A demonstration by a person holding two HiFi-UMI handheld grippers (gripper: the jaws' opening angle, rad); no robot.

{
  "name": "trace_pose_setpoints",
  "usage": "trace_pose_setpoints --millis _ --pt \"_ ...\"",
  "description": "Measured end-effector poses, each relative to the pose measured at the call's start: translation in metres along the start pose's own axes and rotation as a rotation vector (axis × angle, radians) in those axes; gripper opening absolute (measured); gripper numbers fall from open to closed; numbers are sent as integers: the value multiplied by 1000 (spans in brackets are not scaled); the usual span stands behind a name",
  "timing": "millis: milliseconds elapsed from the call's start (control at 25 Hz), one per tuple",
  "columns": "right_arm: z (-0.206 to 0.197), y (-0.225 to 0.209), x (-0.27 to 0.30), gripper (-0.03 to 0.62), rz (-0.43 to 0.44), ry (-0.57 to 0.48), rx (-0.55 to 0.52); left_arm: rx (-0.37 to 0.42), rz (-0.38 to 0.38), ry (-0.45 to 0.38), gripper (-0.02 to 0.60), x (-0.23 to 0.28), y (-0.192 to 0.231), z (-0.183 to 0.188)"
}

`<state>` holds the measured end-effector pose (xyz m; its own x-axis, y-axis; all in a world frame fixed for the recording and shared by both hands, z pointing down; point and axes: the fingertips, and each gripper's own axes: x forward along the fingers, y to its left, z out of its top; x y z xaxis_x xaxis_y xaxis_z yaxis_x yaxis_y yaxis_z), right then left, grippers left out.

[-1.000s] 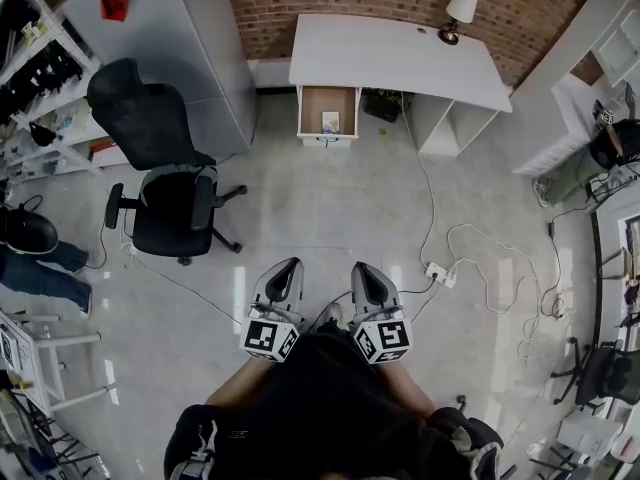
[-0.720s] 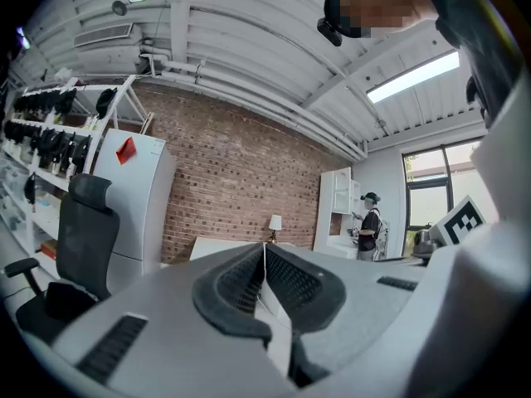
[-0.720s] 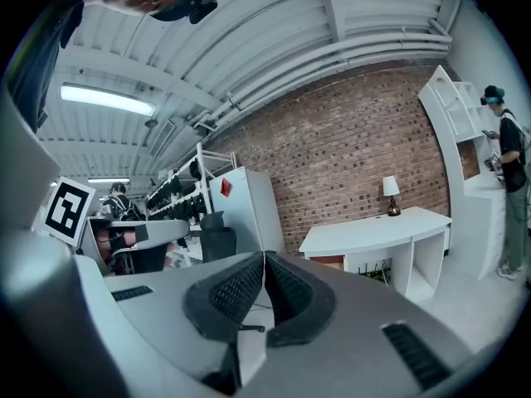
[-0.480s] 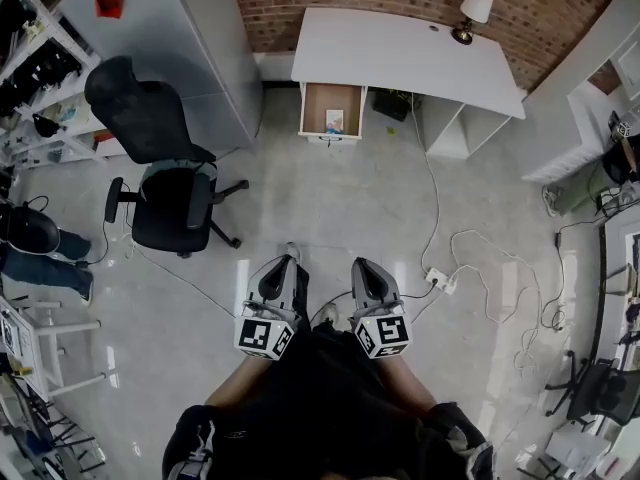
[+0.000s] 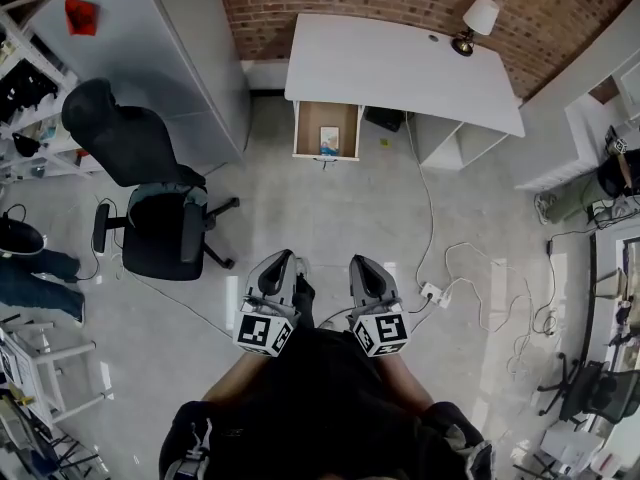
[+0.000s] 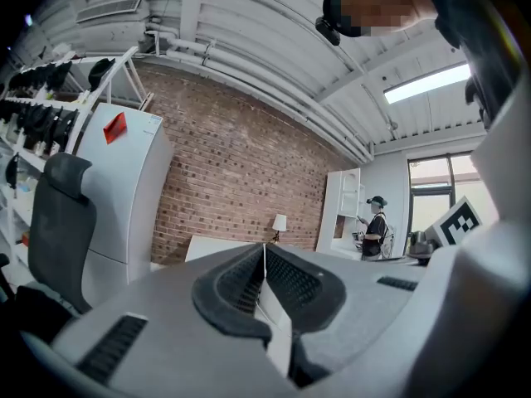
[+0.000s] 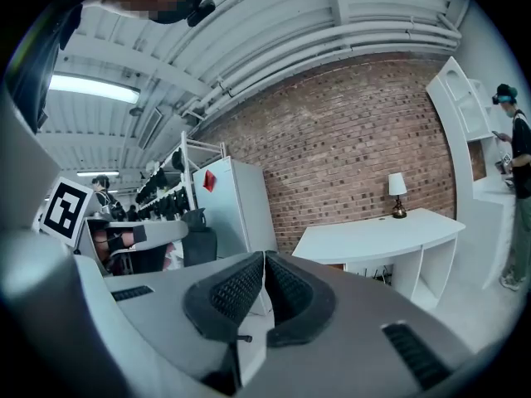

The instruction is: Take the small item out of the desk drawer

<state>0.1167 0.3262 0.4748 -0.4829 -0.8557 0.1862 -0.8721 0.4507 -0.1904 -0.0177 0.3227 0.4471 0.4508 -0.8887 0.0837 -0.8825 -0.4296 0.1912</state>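
Note:
A white desk stands against the brick wall at the far side of the room. Its wooden drawer hangs pulled out on the left, with a small light item lying inside near the front. My left gripper and right gripper are held side by side close to my body, far short of the desk. Both are shut with their ribbed pads together and nothing between them. In the right gripper view the desk shows ahead with a lamp on it.
A black office chair stands to the left on the floor. A grey cabinet sits beside the desk. White cables and a power strip trail over the floor to the right. Shelving lines both sides.
The desk and open drawer have drawn slightly nearer and shifted in the head view as I moved forward. Both grippers stay shut in the same place before my body.

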Motion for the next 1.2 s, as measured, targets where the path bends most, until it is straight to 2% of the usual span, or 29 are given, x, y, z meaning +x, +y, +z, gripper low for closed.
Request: trace_pose_setpoints --millis 200,320,440,680,960,1200 --pt "22 -12 71 31 -62 9 -11 -11 -55 9 12 50 53 19" --pt "38 -23 102 31 -116 -11 -1 7 -105 10 12 78 76 24" --pt "47 -29 128 31 -130 -16 -9 9 -124 14 12 103 93 25" --pt "57 -40 174 31 -117 9 -24 -49 -112 28 12 134 113 24" --pt "62 -71 247 31 -72 17 -37 -51 -73 39 12 189 144 23" --pt "78 -113 319 31 -15 35 -49 -22 -47 37 12 266 168 44"
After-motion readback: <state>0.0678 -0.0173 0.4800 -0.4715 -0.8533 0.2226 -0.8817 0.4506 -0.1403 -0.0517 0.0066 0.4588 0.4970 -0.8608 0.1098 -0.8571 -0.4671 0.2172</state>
